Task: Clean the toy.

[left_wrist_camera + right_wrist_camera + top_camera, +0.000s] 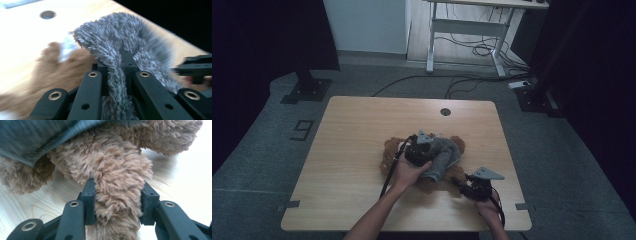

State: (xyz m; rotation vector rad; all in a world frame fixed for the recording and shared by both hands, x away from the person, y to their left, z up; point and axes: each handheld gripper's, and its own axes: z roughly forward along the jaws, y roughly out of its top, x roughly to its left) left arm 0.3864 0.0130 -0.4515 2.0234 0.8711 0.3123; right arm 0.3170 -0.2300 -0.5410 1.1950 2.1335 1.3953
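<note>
Left hand-held gripper (428, 145) clamping a fold of the grey fuzzy garment (117, 47), jaws nearly together with the cloth pinched between them. Lying over the middle of the brown teddy bear (392, 150), this garment, and hanging partly lifted above it in the left gripper view. Right hand-held gripper (117, 195) squeezing one plush limb of the teddy bear, pads pressing into the fur on both sides, at the near right end of the bear. Resting on the wooden surface (352, 130), the bear, a little nearer than the round cable hole (445, 111). Showing a dark grey hem just above the held limb in the right gripper view.
</note>
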